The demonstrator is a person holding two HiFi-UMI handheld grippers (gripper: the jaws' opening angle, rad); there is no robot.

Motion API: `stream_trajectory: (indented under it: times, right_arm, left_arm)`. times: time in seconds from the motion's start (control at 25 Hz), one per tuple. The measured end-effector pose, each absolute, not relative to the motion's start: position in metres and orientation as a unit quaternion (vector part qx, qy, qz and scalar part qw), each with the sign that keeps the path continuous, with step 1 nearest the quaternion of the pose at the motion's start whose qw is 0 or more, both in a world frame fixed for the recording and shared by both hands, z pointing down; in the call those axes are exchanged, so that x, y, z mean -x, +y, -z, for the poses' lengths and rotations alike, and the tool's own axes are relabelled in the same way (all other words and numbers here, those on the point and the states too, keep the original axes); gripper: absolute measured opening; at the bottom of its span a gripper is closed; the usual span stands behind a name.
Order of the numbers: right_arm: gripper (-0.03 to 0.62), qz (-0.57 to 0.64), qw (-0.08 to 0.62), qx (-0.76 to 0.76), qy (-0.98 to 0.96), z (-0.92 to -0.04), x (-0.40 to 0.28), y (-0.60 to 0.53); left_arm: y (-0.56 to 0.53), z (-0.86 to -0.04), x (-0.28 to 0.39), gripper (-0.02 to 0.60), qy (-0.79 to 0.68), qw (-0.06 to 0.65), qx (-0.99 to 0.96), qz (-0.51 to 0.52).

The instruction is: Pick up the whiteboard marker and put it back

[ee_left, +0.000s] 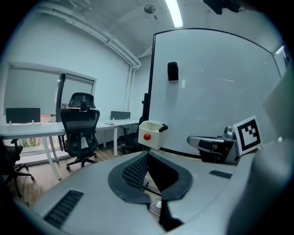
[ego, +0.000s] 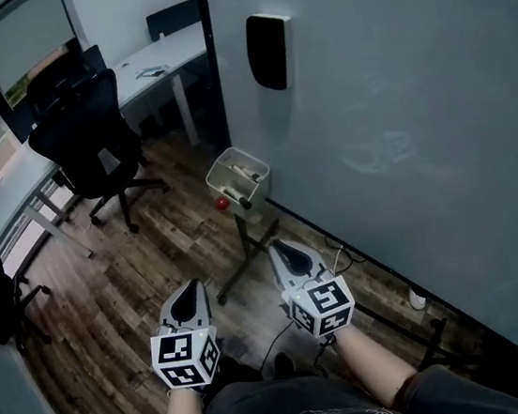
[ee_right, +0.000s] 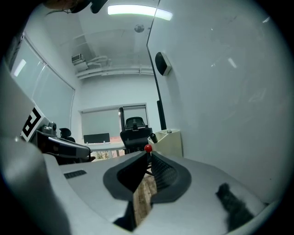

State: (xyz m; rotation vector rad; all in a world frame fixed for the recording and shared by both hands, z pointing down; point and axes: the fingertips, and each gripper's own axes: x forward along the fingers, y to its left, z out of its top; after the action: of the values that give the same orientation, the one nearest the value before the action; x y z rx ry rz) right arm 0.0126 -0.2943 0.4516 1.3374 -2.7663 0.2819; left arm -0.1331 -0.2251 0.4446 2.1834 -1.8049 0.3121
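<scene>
Held left hand-held gripper (ego: 192,283) over wooden floor (ego: 110,297), jaws pressed together on nothing. Held right hand-held gripper (ego: 276,244) alongside, likewise closed and empty. Ahead, saw whiteboard marker (ee_left: 163,128) poking over rim of white bin (ee_left: 154,140) beside whiteboard (ego: 395,89).

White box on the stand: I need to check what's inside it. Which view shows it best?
The head view: it looks down into the white box, so its inside shows. The left gripper view shows only its side, with the red knob. The right gripper view shows one side, partly hidden.
</scene>
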Motion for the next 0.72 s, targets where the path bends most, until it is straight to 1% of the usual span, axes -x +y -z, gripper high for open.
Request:
stream_trajectory:
  times: [0.24,0.48,0.52,0.6,0.72]
  right_arm:
    - [0.026,-0.064,0.012,-0.46,-0.886,-0.442,-0.009,-0.313]
    - [0.028,-0.047,0.028,-0.462,-0.885,-0.442,0.017,-0.331]
    - [0.038,-0.046,0.029,-0.46,-0.886,-0.443,0.021,-0.335]
    - [0.117,-0.048,0.031,-0.46,-0.886,-0.446,0.025,-0.343]
    - [0.118,-0.043,0.035,-0.469,-0.881,-0.45,0.03,-0.355]
  left_arm:
    - [-0.245,-0.446,0.138,0.014,-0.619,0.144,-0.765,-0.101]
    - [-0.274,-0.45,0.15,0.014,-0.594,0.148,-0.784,-0.104]
    - [-0.28,-0.451,0.152,0.014,-0.59,0.15,-0.786,-0.106]
    - [-0.293,-0.453,0.154,0.014,-0.582,0.155,-0.791,-0.107]
    - [-0.31,-0.455,0.158,0.014,-0.573,0.156,-0.797,-0.11]
